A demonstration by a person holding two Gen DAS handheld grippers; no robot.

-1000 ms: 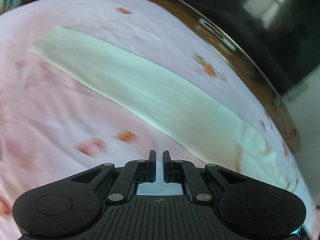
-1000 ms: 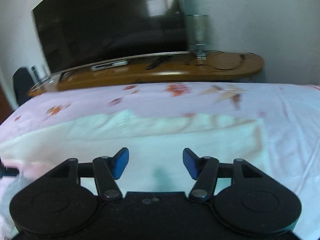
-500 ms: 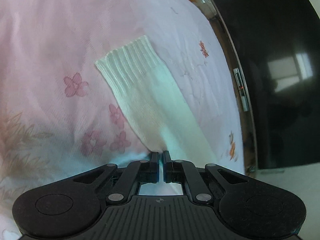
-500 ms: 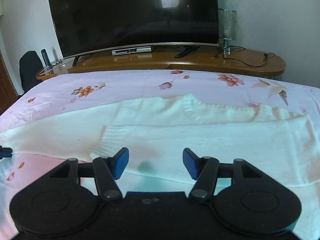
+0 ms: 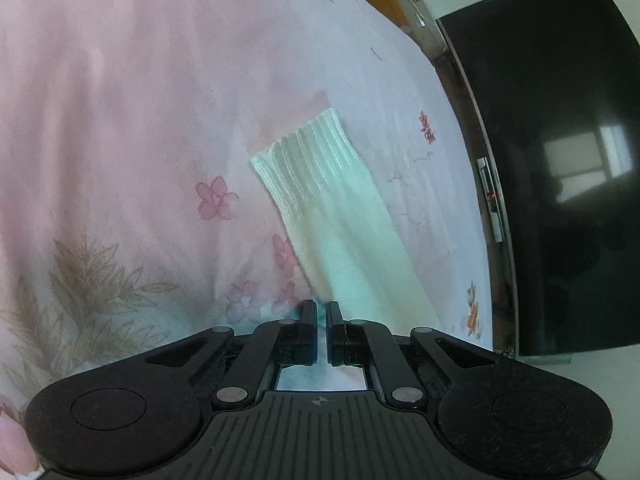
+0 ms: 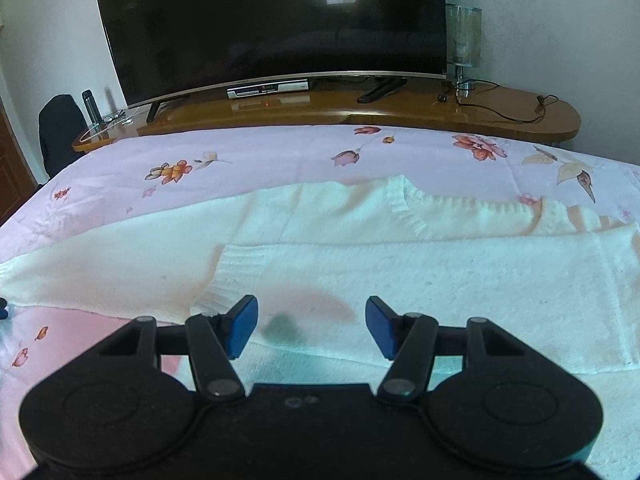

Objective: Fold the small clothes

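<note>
Sweater sprawls across floral bedsheet before television; left fingers pinch its sleeve, right fingers gape.

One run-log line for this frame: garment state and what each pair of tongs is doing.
garment: white sweater flat on floral bedsheet, one sleeve folded across | left tongs: shut on sleeve | right tongs: open above sweater

sweater: cream white, ribbed cuff
bedsheet: pale pink, orange and pink flowers
TV: black
right gripper: black, blue pads
</note>
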